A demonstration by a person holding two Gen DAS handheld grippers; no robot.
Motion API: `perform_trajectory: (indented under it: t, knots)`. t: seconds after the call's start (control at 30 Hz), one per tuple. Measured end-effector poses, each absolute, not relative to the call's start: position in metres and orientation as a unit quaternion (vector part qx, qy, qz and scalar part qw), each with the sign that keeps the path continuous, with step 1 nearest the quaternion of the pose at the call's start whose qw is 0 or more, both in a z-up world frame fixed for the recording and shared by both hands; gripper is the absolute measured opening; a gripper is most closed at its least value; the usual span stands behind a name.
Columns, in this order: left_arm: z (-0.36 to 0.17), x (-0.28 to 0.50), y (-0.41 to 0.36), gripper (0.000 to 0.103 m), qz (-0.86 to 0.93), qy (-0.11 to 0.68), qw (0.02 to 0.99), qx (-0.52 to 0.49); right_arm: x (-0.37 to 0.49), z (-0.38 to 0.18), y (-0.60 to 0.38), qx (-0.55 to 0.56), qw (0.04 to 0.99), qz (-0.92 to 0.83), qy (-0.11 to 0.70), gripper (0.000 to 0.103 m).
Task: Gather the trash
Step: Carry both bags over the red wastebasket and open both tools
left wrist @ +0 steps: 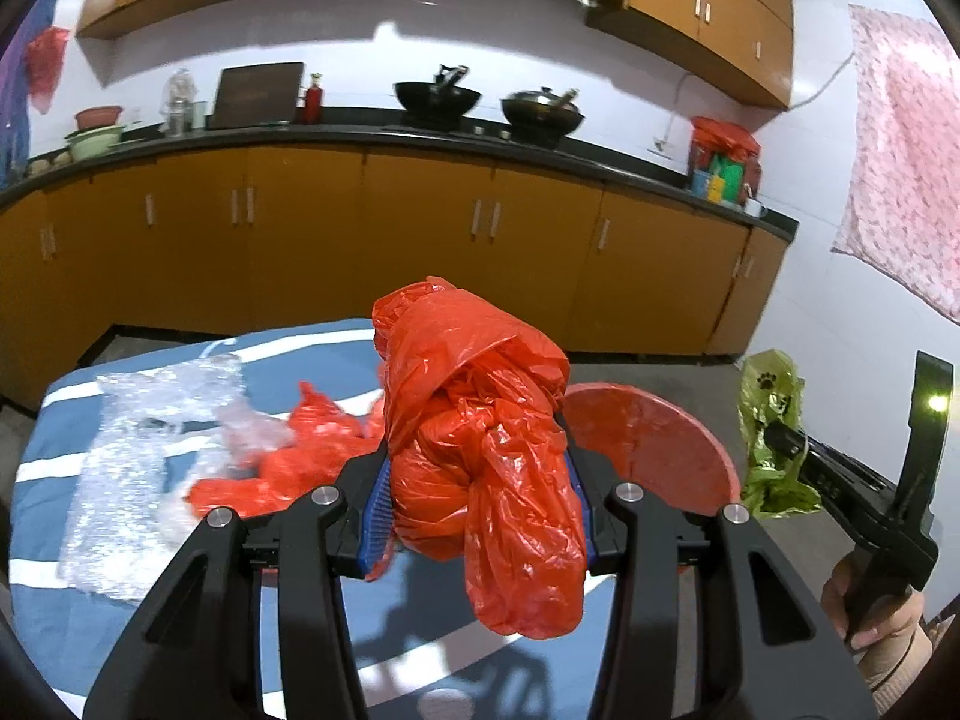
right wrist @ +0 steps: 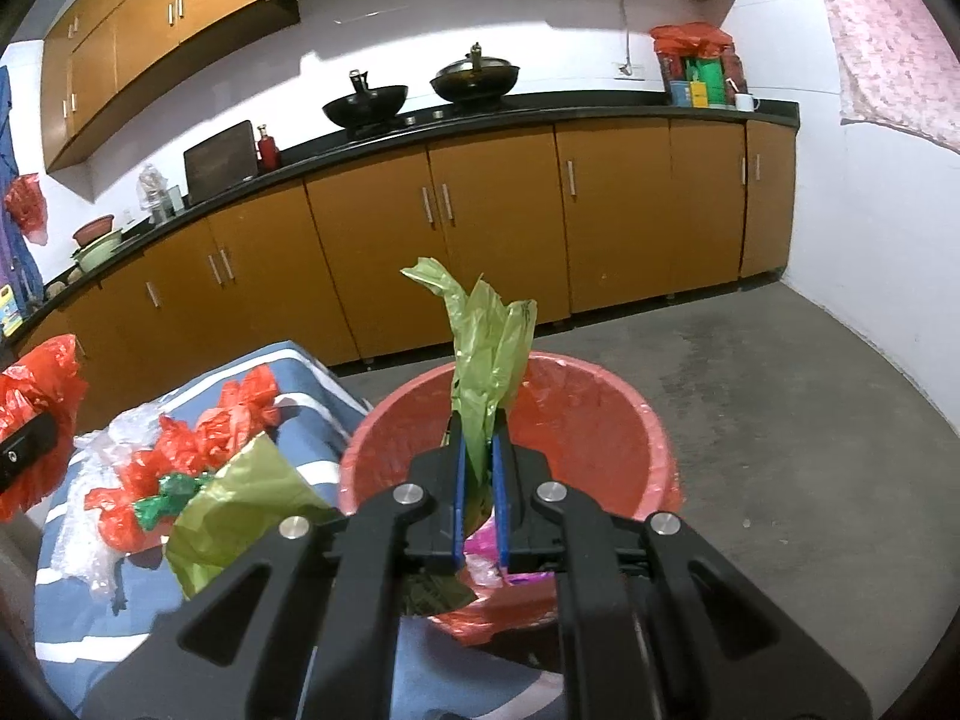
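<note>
Now left tool point(left wrist: 477, 480) clamped on red bag point(left wrist: 480, 420), right tool point(right wrist: 478, 480) nearly closed, pinching green bag point(right wrist: 486, 348), seemingly over red bin point(right wrist: 600, 420).

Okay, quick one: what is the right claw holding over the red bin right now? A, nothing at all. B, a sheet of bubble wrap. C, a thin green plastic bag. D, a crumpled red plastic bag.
C: in the right wrist view the right claw is shut on a green plastic bag that sticks up in front of the red bin; the red plastic bag is in the left claw.
</note>
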State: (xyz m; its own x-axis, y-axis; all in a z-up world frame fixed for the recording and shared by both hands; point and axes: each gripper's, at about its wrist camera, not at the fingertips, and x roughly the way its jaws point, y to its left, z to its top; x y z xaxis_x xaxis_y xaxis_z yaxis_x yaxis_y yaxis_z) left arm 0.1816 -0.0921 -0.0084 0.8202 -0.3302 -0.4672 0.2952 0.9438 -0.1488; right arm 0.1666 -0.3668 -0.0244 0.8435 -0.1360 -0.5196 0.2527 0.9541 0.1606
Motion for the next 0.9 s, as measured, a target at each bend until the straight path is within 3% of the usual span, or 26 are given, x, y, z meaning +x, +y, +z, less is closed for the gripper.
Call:
perform_trajectory:
  t: [0.9]
  knots:
    - [-0.058,0.233,-0.209,0.047,-0.25,0.302,0.92,0.019,0.213,-0.053,-0.425,0.095,0.946,-0.142,0.275,0.009]
